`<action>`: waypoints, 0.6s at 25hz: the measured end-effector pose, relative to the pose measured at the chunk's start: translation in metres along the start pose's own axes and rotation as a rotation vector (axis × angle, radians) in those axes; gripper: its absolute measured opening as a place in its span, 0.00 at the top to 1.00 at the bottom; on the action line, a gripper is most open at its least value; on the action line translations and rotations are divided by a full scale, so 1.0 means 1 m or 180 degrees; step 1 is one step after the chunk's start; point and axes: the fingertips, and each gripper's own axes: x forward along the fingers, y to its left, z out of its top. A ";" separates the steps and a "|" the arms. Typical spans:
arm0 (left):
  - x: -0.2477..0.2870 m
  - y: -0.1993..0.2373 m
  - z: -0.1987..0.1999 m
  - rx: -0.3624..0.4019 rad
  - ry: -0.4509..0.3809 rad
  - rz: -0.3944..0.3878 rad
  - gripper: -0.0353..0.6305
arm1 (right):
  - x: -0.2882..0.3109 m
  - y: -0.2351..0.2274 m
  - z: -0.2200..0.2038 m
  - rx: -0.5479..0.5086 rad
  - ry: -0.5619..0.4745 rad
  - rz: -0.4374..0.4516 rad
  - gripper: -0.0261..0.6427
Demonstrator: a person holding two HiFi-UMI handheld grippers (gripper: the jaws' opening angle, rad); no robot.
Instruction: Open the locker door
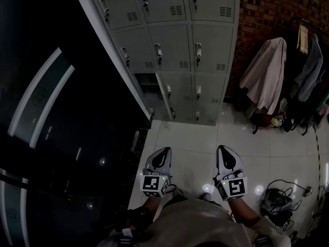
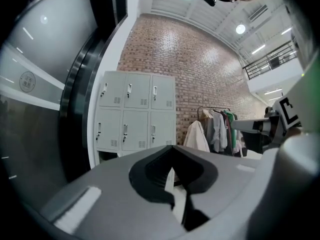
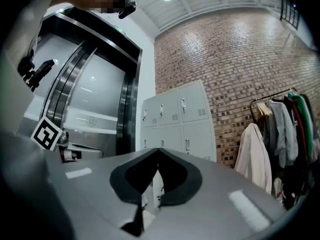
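Locker doors [image 1: 172,48] stand well ahead of both tools, touched by neither. The left tool [image 1: 164,150] and right tool [image 1: 222,148] each have their jaws closed together on nothing, side by side above the tiled floor [image 1: 190,138]. One left-column compartment [image 1: 147,89] shows dark inside. Coats [image 1: 267,73] hang to the lockers' right.

The locker bank [image 1: 175,50] runs off the top edge at twelve o'clock; the clothes rack [image 1: 303,76] is cut off at three o'clock.
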 end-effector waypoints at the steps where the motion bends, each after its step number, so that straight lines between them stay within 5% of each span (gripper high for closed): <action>1: -0.001 0.000 0.002 0.0034 -0.0016 -0.0002 0.76 | 0.001 0.000 -0.002 -0.0006 0.0009 0.0004 0.96; 6: 0.002 0.005 -0.016 0.0060 0.0055 0.0040 0.76 | 0.013 0.000 -0.006 0.0011 -0.0431 0.0028 0.96; 10: 0.003 0.004 -0.018 0.0010 0.0091 -0.0020 0.76 | 0.014 0.003 -0.009 -0.0022 -0.0247 -0.0054 0.96; 15: 0.007 -0.003 -0.008 -0.0065 0.0056 -0.0151 0.76 | 0.011 0.003 0.015 0.0048 -0.0450 -0.0144 0.96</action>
